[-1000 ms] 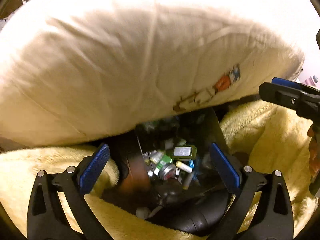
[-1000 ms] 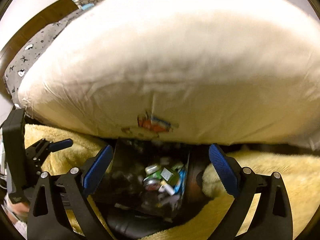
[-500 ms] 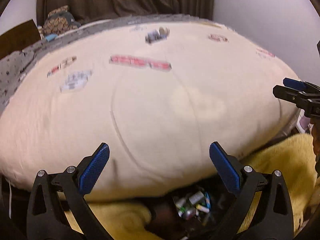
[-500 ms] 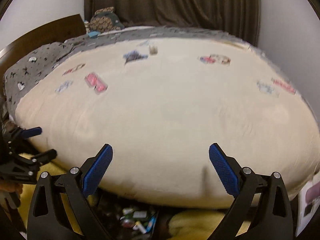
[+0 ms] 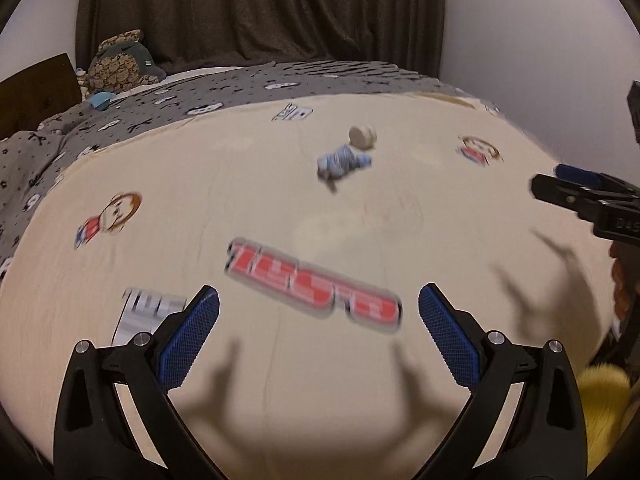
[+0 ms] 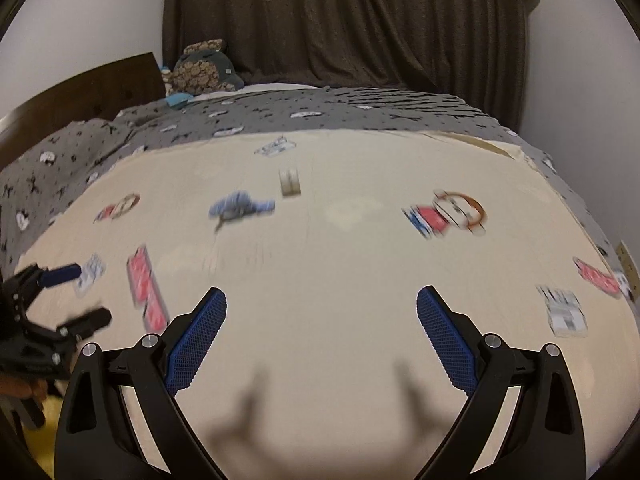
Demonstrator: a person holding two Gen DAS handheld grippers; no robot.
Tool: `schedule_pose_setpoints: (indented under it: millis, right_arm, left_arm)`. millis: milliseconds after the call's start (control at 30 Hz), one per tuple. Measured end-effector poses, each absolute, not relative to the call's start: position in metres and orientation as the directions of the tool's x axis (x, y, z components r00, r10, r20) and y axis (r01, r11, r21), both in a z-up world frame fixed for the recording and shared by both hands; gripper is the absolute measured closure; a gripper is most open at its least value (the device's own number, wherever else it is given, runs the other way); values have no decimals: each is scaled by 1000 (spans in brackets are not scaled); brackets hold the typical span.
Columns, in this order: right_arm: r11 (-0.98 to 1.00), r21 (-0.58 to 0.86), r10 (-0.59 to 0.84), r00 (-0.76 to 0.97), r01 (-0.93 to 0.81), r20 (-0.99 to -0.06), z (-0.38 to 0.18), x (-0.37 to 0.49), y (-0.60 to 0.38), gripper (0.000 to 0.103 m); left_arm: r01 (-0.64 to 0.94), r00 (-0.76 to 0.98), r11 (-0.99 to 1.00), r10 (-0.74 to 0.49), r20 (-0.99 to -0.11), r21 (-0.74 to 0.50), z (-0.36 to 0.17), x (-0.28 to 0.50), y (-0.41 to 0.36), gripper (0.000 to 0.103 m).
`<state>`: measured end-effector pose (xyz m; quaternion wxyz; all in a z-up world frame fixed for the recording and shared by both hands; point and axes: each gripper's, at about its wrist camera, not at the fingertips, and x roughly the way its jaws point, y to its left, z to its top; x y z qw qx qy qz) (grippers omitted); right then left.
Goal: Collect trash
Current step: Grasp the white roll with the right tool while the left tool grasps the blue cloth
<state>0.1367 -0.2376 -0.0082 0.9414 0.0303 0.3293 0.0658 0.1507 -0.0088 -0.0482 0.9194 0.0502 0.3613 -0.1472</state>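
Note:
A crumpled blue wrapper (image 5: 343,163) and a small round beige piece (image 5: 362,136) lie on the cream printed bed cover (image 5: 280,220), far from both grippers. They also show in the right wrist view, the wrapper (image 6: 240,207) and the beige piece (image 6: 290,182). My left gripper (image 5: 319,332) is open and empty above the near part of the cover. My right gripper (image 6: 321,330) is open and empty beside it. Each gripper shows at the edge of the other's view, the right one (image 5: 588,196) and the left one (image 6: 60,300).
A grey patterned duvet (image 6: 280,112) covers the far half of the bed. A plush toy (image 6: 204,68) sits by the dark headboard (image 6: 80,92). Dark curtains (image 6: 344,20) hang behind. A yellow fluffy blanket (image 5: 600,400) shows at the lower right.
Both grippers rose from the bin of trash below the bed's edge and now look across the top of the bed. The bin has left both views.

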Motion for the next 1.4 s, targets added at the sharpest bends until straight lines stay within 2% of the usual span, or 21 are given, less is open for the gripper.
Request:
schedule_pose_setpoints:
  millis: [300,500,600,700,767,833,1067,1167,1233,1267,1400]
  right_arm:
    - [984,143,173,741,-105,-649,-21,249,-211,22]
    - [980,162,195,721,-115,-665,-32,303,-188,26]
    - [984,146,178,699,-106,-692,-41,329,-178,32]
    - [987,125,160,677,-101,-718,-51,344,-171,42]
    - [989,103,148,664,-107,-733,-57,350,-169,67]
    - [991,84,130,655,-101,-745,-60,352,-172,78]
    - [991,115,128,680,-64,-722,-46,338,-211,78]
    - [996,68,85,692,-52,-717,-36,323,-227,78]
    - [998,36,58,700,-46,-712,-31,312,-235,78]
    - [998,30,54,702,-47,-710,-30,308,-238,78]
    - [999,-10,21,712,-40,-702,-24,279,-250,78]
  left_arm:
    - [319,678,948,-222,-701,8,-61,222,-29,17]
    - [321,666,947,-228,-710,-3,-70,249,-31,21]
    - [319,661,948,-227,-715,-6,-73,258,-33,22]
    - [318,655,948,-232,-720,-16,-76,265,-34,23]
    - [320,651,947,-234,-722,-18,-77,271,-37,23]
    - [323,650,946,-234,-724,-15,-78,278,-43,23]
    - [355,643,935,-255,-722,-13,-78,305,-68,26]
    - [377,631,926,-253,-734,5,-82,317,-81,37]
    - [384,607,923,-249,-754,5,-85,325,-87,65]
    - [386,599,922,-248,-761,3,-86,325,-89,71]
    - [390,598,921,-244,-764,11,-80,310,-90,77]
